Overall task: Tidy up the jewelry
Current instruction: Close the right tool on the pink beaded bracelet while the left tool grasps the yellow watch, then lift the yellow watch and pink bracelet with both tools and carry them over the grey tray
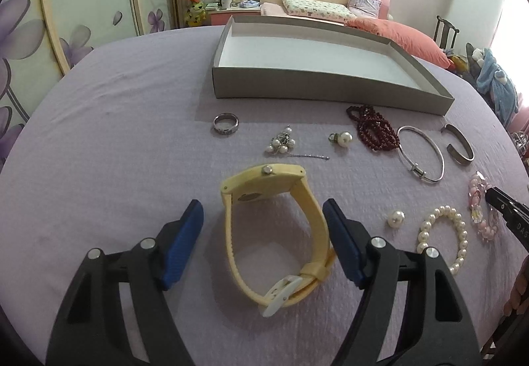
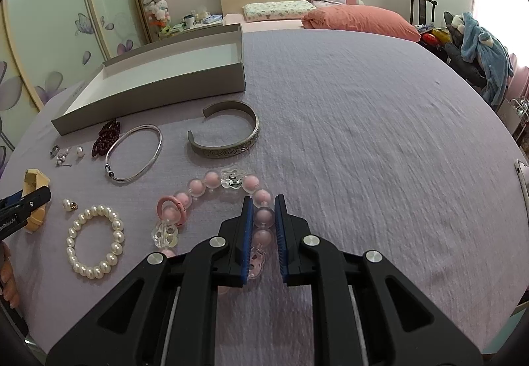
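**Both grippers down among the jewelry on the lilac bedspread**

The left gripper [image 1: 263,227] has its blue fingers [image 1: 185,234] spread wide on either side of a yellow watch [image 1: 274,217], which stands on its edge between them with the case at the far end and the white buckle nearest the camera. The strap looks close to the right finger, but neither pad visibly presses on it.

The right gripper [image 2: 264,220] has its fingers [image 2: 246,234] drawn close together around one side of a pink bead bracelet [image 2: 211,197]; a pale pink bead sits right between the pads, apparently pinched. The rest of that bracelet, with its clear flower-shaped beads, loops out ahead and to the left of the fingers.

Left of the right gripper lies a white pearl bracelet [image 2: 96,242], with a single pearl earring [image 2: 69,204] just beyond it. Ahead of the fingers rest an engraved metal cuff [image 2: 231,148] and a thin silver bangle [image 2: 139,153], and a dark red bead strand [image 2: 105,138] lies beside the bangle. Beyond the left gripper sit a silver ring [image 1: 225,124], a small pearl cluster [image 1: 281,143] and a pearl pendant [image 1: 342,138].

A shallow grey box [image 1: 330,90] with a white interior lies further ahead, beyond all the pieces, on the bedspread [image 2: 363,134].
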